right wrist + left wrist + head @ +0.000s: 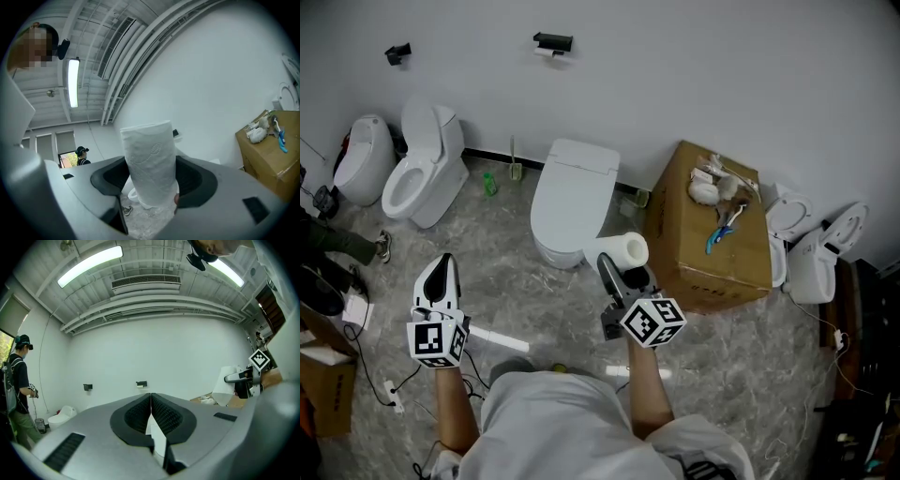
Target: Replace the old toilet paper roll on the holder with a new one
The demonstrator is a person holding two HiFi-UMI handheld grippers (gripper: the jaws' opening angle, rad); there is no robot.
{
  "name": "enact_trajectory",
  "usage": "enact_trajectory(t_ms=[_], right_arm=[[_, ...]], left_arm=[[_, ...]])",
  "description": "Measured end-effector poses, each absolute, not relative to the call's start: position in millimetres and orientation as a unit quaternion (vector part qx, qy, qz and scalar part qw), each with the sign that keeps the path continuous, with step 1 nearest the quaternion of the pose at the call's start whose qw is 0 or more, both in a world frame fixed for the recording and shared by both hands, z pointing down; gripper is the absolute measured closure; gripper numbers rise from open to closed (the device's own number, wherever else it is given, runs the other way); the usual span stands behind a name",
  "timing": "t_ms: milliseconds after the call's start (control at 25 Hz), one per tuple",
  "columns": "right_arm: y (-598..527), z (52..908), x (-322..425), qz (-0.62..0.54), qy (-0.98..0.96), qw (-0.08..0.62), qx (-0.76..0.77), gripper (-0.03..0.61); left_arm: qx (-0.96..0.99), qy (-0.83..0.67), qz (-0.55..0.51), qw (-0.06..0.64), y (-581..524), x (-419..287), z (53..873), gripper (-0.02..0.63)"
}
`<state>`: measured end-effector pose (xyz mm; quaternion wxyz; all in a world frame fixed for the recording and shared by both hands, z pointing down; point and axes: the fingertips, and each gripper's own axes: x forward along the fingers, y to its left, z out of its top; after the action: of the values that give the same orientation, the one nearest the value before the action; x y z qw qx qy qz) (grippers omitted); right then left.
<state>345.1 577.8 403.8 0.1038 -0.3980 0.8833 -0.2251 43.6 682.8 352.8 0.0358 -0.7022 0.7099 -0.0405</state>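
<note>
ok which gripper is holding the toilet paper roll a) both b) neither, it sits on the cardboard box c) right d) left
c: the right gripper clamps the toilet paper roll between its jaws, while the left gripper is shut with nothing in it.

**Bare white room, toilets along the wall**

A plain white wall (pixel 722 75) meets a grey marbled floor (pixel 534 305). One white toilet (pixel 422 178) stands left and a lidded toilet (pixel 572 192) stands centre, with a cardboard box (pixel 712 244) just beside it. Overhead are fluorescent tubes (pixel 89 266) and an air vent (pixel 145 281).

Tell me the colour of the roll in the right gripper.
The roll is white; clearest in the right gripper view.
</note>
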Motion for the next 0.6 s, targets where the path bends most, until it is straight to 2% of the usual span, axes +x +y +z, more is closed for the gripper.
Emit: enact_trajectory(t_ms=[600], right_arm=[[476,424,292,-0.231,0.879,0.102,-0.405,0.273]], left_arm=[[-0.711,0.701,-0.048,0.025,580,-6,380,0.592]])
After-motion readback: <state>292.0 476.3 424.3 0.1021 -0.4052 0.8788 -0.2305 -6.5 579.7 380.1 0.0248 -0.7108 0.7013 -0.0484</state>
